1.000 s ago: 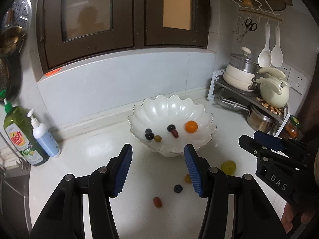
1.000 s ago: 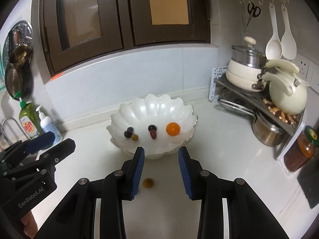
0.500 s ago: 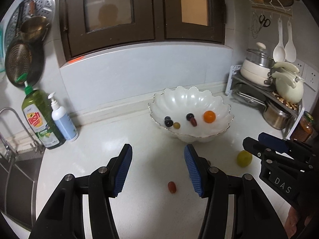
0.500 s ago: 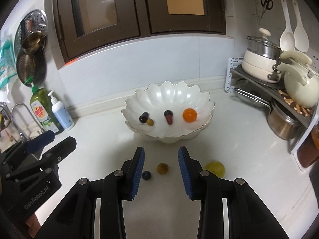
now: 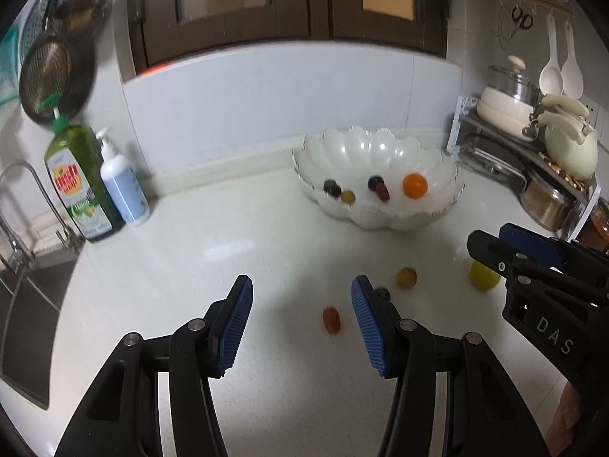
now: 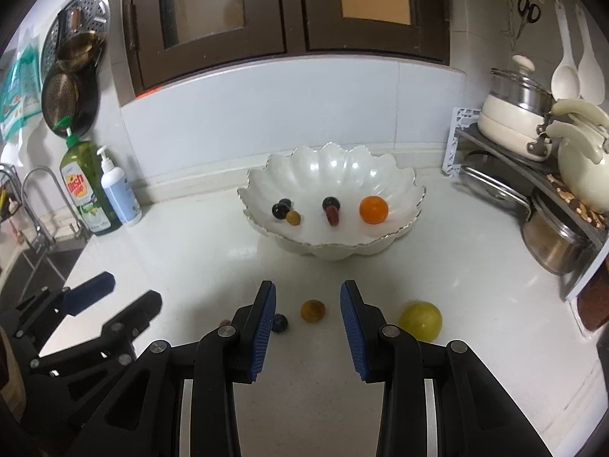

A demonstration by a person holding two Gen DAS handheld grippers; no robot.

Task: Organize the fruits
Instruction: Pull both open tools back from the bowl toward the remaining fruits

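Observation:
A white scalloped bowl (image 6: pixel 407 198) (image 5: pixel 445 167) stands on the counter and holds an orange fruit (image 6: pixel 373 210), dark grapes (image 6: pixel 281 210) and a red grape (image 6: pixel 332 214). On the counter in front of it lie a brown-yellow fruit (image 6: pixel 313 310) (image 5: pixel 406 277), a dark blue grape (image 6: pixel 280 322), a red grape (image 5: pixel 331 318) and a yellow-green fruit (image 6: pixel 421 320) (image 5: pixel 483 277). My right gripper (image 6: pixel 306 327) is open and empty, just short of the brown-yellow fruit. My left gripper (image 5: pixel 300 320) is open and empty, with the red grape near its right finger.
A green dish-soap bottle (image 5: pixel 78 186) and a white pump bottle (image 5: pixel 123 186) stand at the left by the sink (image 5: pixel 23 293). A rack with pots (image 6: pixel 533 175) and a kettle (image 6: pixel 582 167) fills the right side. Pans hang on the left wall.
Both grippers have pulled back from the bowl and away from it. The loose fruits on the counter have come into view between and beside the fingers. Both stay open.

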